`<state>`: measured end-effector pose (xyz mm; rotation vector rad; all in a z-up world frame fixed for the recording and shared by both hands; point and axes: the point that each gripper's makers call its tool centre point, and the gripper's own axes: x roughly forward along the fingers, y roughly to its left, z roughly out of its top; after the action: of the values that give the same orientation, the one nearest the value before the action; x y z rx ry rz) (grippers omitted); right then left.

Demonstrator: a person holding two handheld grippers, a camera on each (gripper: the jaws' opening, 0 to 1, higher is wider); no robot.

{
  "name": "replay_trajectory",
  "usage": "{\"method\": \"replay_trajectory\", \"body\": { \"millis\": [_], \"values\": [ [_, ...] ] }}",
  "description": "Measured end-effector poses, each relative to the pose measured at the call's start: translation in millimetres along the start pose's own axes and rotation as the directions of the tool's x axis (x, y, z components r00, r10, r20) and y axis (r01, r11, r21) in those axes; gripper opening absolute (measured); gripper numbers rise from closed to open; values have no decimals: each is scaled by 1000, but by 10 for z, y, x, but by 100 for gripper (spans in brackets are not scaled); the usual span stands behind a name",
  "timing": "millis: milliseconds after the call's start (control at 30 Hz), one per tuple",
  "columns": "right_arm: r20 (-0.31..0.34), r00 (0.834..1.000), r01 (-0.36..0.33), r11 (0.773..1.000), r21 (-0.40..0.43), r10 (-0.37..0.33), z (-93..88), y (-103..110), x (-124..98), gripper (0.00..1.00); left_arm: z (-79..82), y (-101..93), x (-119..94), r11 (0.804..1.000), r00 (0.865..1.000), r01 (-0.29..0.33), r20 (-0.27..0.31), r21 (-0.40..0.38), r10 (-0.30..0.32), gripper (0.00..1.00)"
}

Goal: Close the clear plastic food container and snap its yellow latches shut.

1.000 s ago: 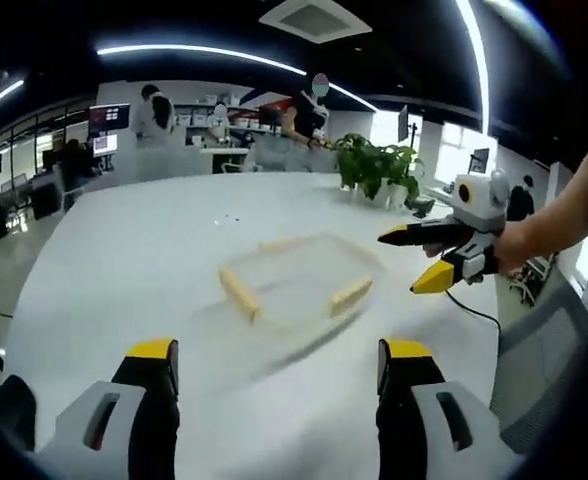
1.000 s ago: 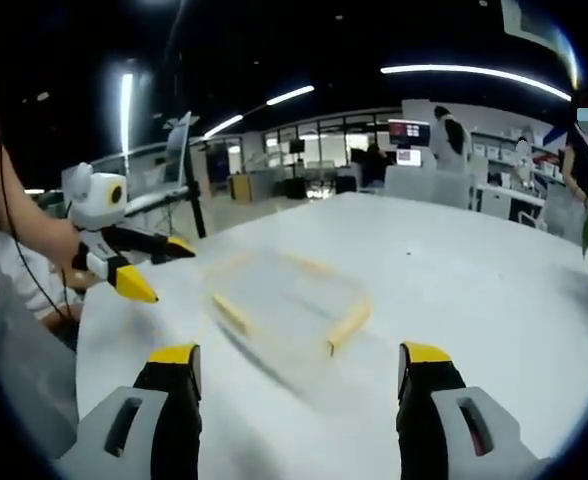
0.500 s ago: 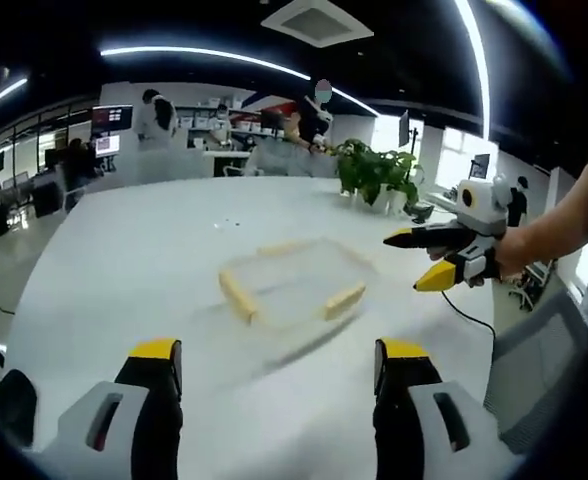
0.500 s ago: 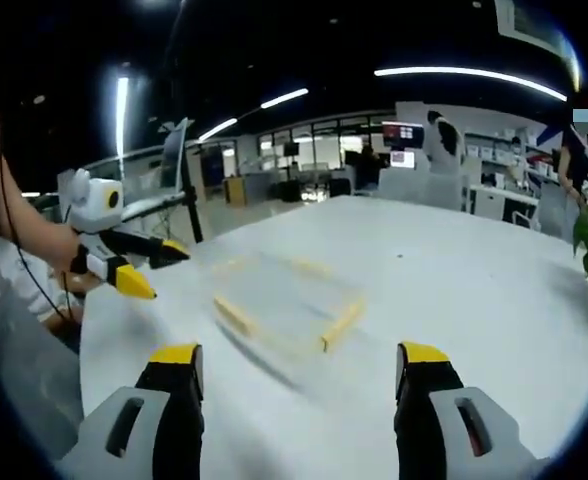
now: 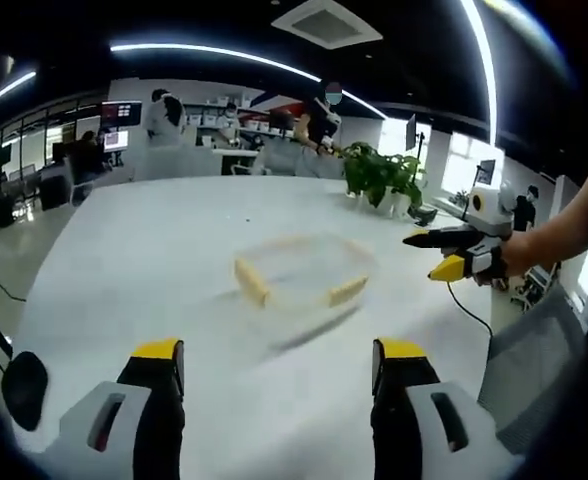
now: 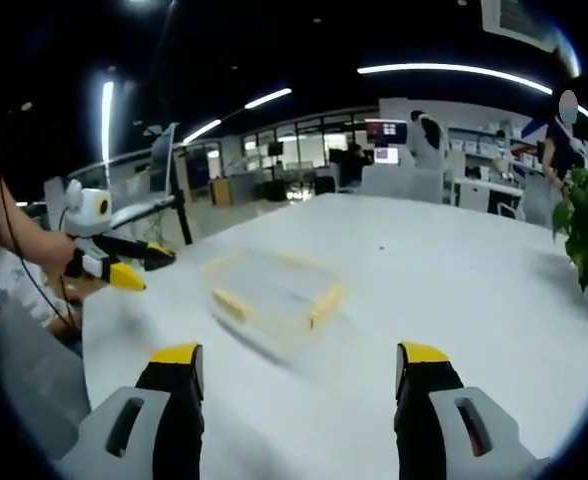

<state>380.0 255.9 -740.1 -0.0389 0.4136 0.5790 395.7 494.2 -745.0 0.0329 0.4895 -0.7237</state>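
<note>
The clear plastic food container [image 5: 301, 272] lies flat on the white desk [image 5: 154, 260], about midway across it and well in from every edge. In the right gripper view I see the same container [image 6: 271, 285] ahead of my jaws, blurred. Its walls are see-through and look thin, so I judge it light and likely to slide on the smooth desktop if I push it from one side only. The yellow latches [image 5: 252, 282] run along its sides; one long bar faces me on the left and a shorter one [image 5: 347, 291] sits on the near right side. I cannot tell whether the lid is seated or any latch is already snapped.

I would take hold at the latches, not the clear walls, which I expect to flex and slip; pressing from both sides at once should keep it from skating away.

My left gripper [image 5: 272, 362] has its jaws spread wide with nothing between them, and so does my right gripper [image 6: 300, 365]. Both hover well short of the container. A potted plant [image 5: 379, 177] stands near the far right edge.
</note>
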Motion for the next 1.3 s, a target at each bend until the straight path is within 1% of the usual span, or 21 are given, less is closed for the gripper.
{"method": "replay_trajectory", "body": {
  "millis": [133, 233, 400, 533, 667, 767, 833, 933, 1067, 1200, 1300],
  "values": [
    [-1, 1000, 15, 1000, 14, -15, -67, 6, -111, 79, -80, 0, -100, 1000, 1000, -6, -4, -2, 6, 76],
    [-4, 1000, 27, 999, 25, -27, -116, 28, -197, 79, -140, -9, -176, 1000, 1000, -16, -3, -25, 16, 75],
    [-17, 999, 44, 998, 34, -43, -185, 53, -311, 79, -241, -106, -296, 999, 1000, -15, -14, -31, 15, 75],
    [-9, 998, 60, 997, 55, -60, -200, 75, -389, 79, -296, -165, -358, 999, 1000, -7, -14, -34, 7, 75],
    [-17, 997, 73, 996, 60, -72, -271, 103, -447, 80, -339, -204, -410, 999, 1000, -6, -12, -50, 5, 75],
    [-23, 998, 67, 996, 64, -66, -308, 176, -486, 81, -364, -215, -455, 999, 1000, -9, -12, -51, 9, 75],
    [-22, 998, 63, 995, 74, -62, -332, 216, -518, 81, -378, -211, -494, 998, 1000, -23, -20, -50, 22, 74],
    [-23, 998, 61, 995, 81, -59, -365, 264, -561, 81, -374, -218, -555, 997, 999, -34, -6, -68, 33, 74],
    [-10, 998, 62, 993, 97, -61, -353, 286, -589, 81, -420, -244, -583, 996, 999, -37, -8, -80, 36, 74],
    [0, 998, 64, 992, 108, -64, -336, 298, -609, 81, -422, -273, -623, 996, 999, -39, -6, -85, 38, 74],
    [-5, 998, 66, 992, 105, -66, -340, 332, -642, 81, -418, -299, -665, 995, 999, -38, 1, -95, 38, 73]
  ]
}}
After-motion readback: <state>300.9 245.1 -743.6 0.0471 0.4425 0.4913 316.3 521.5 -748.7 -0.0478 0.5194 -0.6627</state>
